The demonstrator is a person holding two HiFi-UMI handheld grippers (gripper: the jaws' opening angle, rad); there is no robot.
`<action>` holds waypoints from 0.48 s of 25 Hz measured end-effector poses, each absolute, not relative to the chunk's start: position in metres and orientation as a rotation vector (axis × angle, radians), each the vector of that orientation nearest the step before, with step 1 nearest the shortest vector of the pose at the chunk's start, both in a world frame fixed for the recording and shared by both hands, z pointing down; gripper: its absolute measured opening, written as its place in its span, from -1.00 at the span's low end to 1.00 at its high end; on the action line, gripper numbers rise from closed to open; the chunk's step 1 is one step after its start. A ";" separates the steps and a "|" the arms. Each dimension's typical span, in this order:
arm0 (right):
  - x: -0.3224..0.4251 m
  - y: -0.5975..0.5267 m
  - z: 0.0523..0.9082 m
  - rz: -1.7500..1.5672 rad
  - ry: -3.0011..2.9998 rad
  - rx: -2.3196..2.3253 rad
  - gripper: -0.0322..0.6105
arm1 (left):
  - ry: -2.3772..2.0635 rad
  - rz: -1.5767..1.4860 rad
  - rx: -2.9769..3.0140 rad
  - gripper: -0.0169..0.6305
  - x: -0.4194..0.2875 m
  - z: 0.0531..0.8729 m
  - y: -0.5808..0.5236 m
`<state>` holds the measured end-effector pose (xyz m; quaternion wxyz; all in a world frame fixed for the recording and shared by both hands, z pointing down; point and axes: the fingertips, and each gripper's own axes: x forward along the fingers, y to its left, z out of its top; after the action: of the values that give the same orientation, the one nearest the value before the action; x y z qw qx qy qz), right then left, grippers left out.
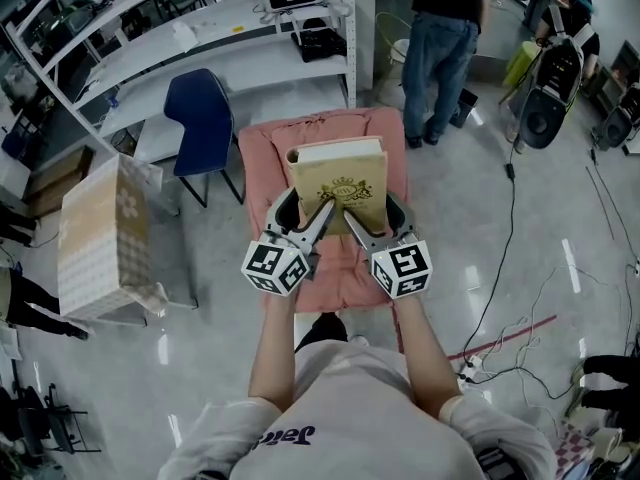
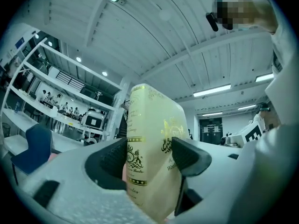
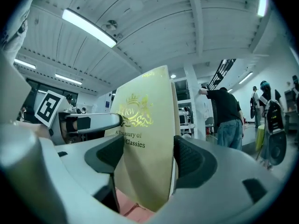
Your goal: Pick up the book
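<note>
A cream hardback book [image 1: 338, 181] with a gold crest on its cover is held up over a pink cushion [image 1: 322, 128]. My left gripper [image 1: 316, 213] is shut on the book's near left corner, its black pads [image 2: 113, 156] pressing both faces of the book [image 2: 153, 157]. My right gripper [image 1: 362, 213] is shut on the near right corner, with the book [image 3: 145, 143] standing upright between its pads [image 3: 191, 161]. The left gripper's arm [image 3: 91, 121] shows beyond the cover in the right gripper view.
The cushion lies on a small table. A blue chair [image 1: 204, 118] stands at its left, white shelving [image 1: 190, 38] behind it. A cloth-covered box [image 1: 105, 238] sits at far left. A person in jeans [image 1: 440, 48] stands at the back right. Cables [image 1: 510, 298] trail over the floor.
</note>
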<state>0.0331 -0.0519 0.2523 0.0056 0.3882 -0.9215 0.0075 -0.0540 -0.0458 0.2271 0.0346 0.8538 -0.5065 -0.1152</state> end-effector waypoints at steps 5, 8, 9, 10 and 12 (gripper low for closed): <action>0.031 -0.053 0.250 0.054 -2.898 1.204 0.11 | -1.574 -0.332 2.634 0.00 -0.056 0.223 -0.046; 0.032 -0.058 0.251 0.053 -2.904 1.203 0.10 | -1.570 -0.340 2.632 0.00 -0.055 0.224 -0.051; 0.032 -0.062 0.250 0.051 -2.908 1.204 0.10 | -1.568 -0.350 2.626 0.00 -0.055 0.224 -0.055; 0.033 -0.065 0.249 0.048 -2.912 1.208 0.10 | -1.565 -0.364 2.620 0.00 -0.056 0.223 -0.059; 0.035 -0.061 0.248 0.039 -2.916 1.217 0.11 | -1.561 -0.382 2.618 0.00 -0.054 0.222 -0.056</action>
<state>0.0351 -0.0614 0.2479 -0.0093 0.3851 -0.9228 0.0124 -0.0536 -0.0557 0.2222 0.0348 0.8518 -0.5077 -0.1243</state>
